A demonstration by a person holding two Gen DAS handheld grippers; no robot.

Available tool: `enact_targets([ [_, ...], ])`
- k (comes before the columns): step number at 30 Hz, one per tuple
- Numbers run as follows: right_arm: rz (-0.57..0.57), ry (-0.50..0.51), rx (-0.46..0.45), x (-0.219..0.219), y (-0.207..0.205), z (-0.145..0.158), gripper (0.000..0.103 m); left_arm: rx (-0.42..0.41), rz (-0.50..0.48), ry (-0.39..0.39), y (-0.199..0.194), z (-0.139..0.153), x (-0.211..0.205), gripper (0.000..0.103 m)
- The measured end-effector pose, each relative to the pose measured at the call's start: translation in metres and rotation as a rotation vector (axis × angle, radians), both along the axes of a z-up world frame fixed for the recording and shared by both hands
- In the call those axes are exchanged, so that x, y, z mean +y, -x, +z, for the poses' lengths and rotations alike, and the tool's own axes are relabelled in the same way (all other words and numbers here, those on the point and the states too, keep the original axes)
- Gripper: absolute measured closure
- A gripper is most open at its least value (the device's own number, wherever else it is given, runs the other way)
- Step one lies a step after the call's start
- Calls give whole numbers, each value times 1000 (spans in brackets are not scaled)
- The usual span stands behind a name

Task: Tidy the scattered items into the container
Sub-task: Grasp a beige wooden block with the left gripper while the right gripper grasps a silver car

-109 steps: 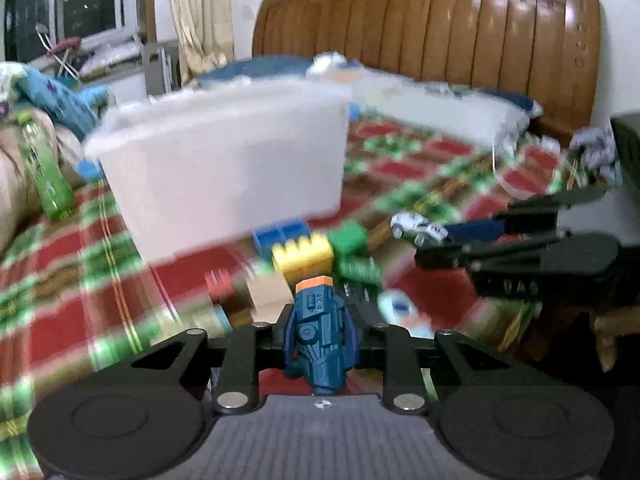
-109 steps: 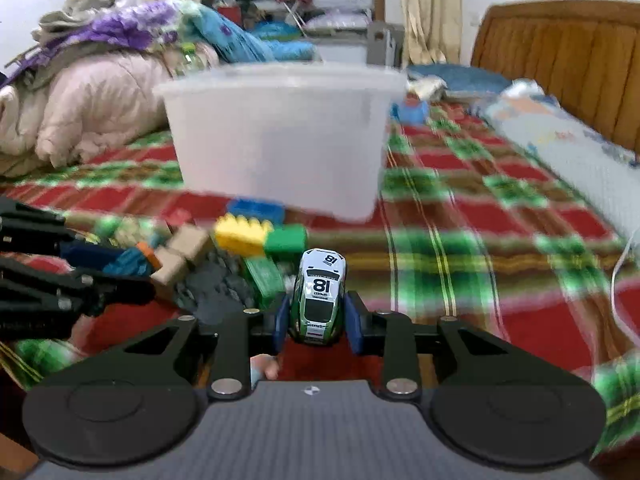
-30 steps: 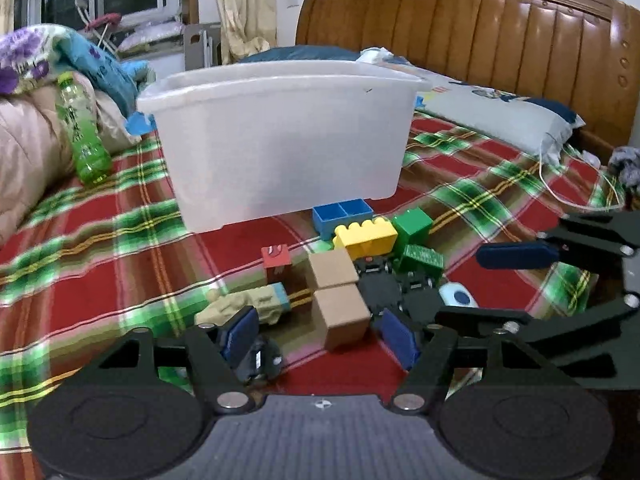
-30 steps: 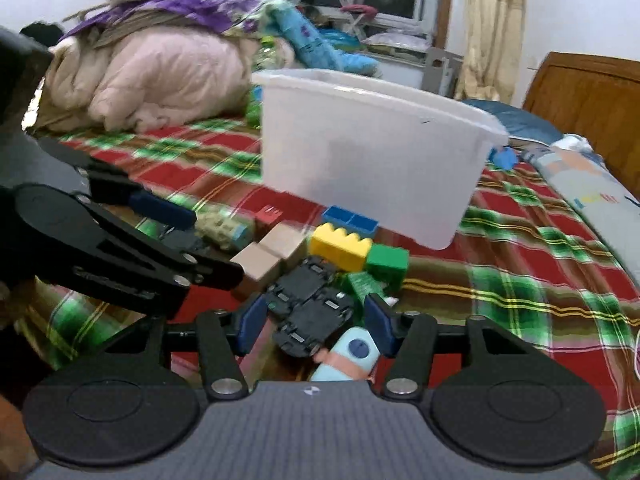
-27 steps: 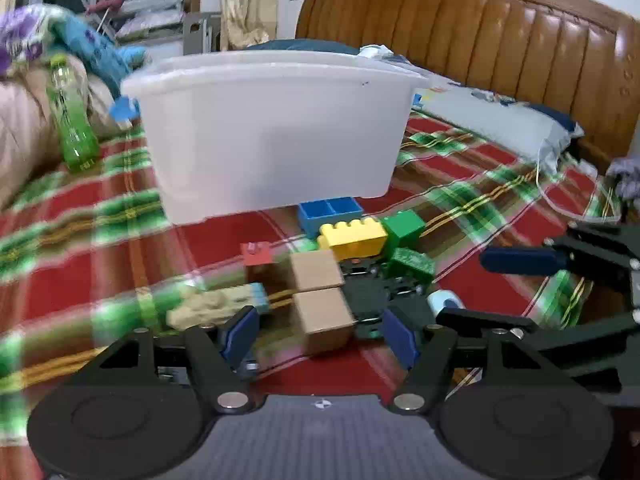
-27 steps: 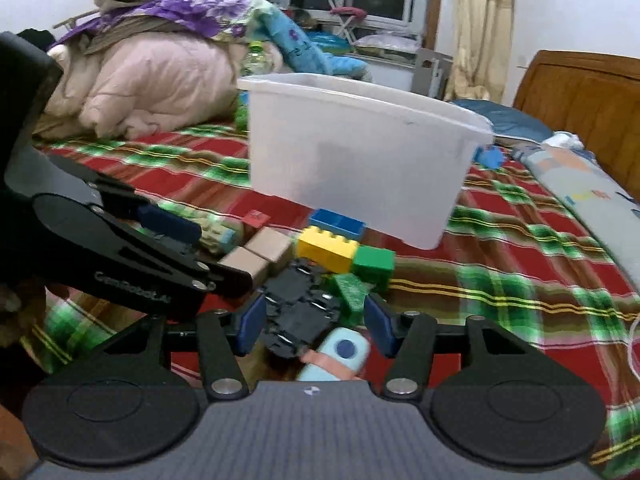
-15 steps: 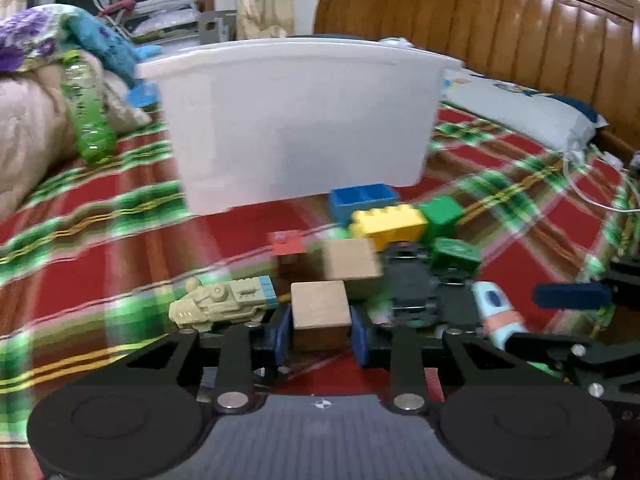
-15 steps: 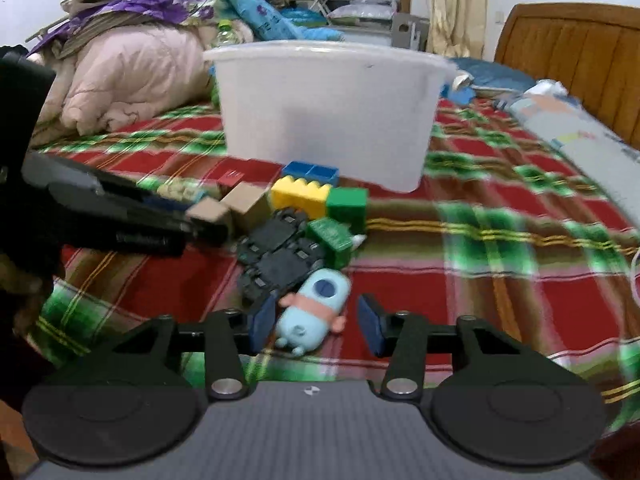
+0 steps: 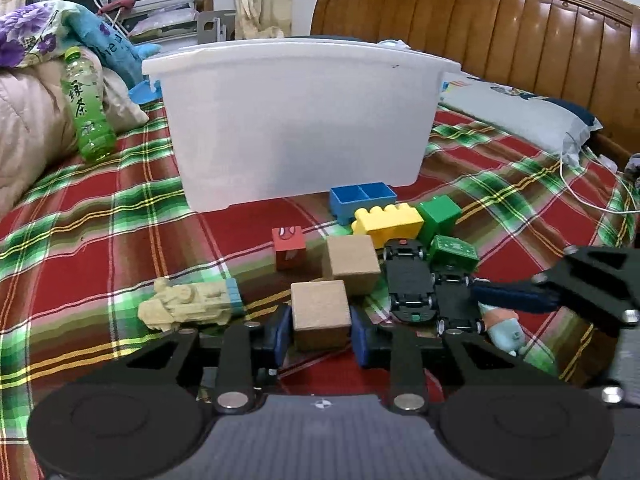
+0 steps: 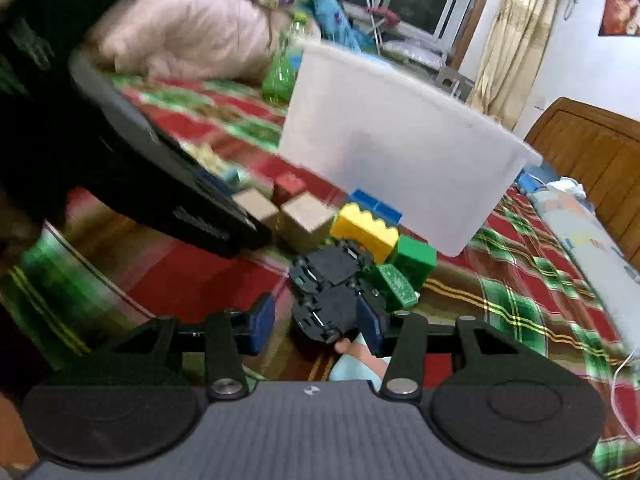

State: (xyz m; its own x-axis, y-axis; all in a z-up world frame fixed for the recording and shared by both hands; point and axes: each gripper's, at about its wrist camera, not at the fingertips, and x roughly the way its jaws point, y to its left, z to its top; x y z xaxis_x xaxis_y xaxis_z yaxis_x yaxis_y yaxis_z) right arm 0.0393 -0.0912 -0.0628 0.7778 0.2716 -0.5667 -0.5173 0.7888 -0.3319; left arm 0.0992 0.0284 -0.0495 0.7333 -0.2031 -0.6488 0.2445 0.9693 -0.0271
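Note:
My left gripper (image 9: 320, 335) is shut on a tan wooden cube (image 9: 320, 314) that rests on the plaid bedspread. Behind the cube lie a second tan cube (image 9: 352, 264), a red cube (image 9: 289, 242), a beige toy vehicle (image 9: 188, 306), yellow (image 9: 388, 220), green (image 9: 438, 212) and blue (image 9: 362, 196) bricks, and upturned black toy cars (image 9: 412, 280). The white container (image 9: 296, 120) stands beyond them. My right gripper (image 10: 316, 328) is open and tilted. One black car (image 10: 324, 312) sits between its jaws near the right pad, and a light blue toy (image 10: 356, 364) lies under that finger.
A green drink bottle (image 9: 86, 108) leans on the quilt at the left. A pillow (image 9: 520, 116) and a white cable (image 9: 592, 200) lie at the right before the wooden headboard (image 9: 480, 20). Bare bedspread (image 9: 100, 240) stretches to the left of the toys.
The left jaws went from wide to shut on the tan cube. The right gripper dropped, rolled and narrowed, and now stands over the black cars instead of the light blue toy.

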Motion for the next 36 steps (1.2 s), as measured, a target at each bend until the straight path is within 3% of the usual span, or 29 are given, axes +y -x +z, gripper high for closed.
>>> enact_targets([
  [1,-9,-1,7,0,-3,-2,56,1,-1,1,0,0,0,68],
  [5,-79,-56,28,-16,-11,1,76,3,-4,6,1,0,-1,68],
  [9,-143,-338,150,-55,-22,14,85,11,-7,12,1,-2,-2,68],
  [14,-153,-765,384,-95,-35,11,86,20,-9,1,1,-4,-5,68],
  [17,-179,-854,475,-101,-37,2,86,18,-13,-4,2,-5,-5,68],
  [19,-213,-791,457,-99,-36,0,85,16,-13,-9,1,-5,-5,68],
  [22,-241,-655,355,-91,-30,8,77,13,-10,-8,0,-4,-6,68],
  [25,-236,-450,205,-71,-21,19,55,-10,-7,-35,0,-3,-8,65],
  [28,-193,-345,140,-56,-16,23,55,-15,-14,-38,-4,-2,-10,65],
  [36,-148,-112,93,-21,-20,9,57,23,1,11,-11,-5,-4,69],
])
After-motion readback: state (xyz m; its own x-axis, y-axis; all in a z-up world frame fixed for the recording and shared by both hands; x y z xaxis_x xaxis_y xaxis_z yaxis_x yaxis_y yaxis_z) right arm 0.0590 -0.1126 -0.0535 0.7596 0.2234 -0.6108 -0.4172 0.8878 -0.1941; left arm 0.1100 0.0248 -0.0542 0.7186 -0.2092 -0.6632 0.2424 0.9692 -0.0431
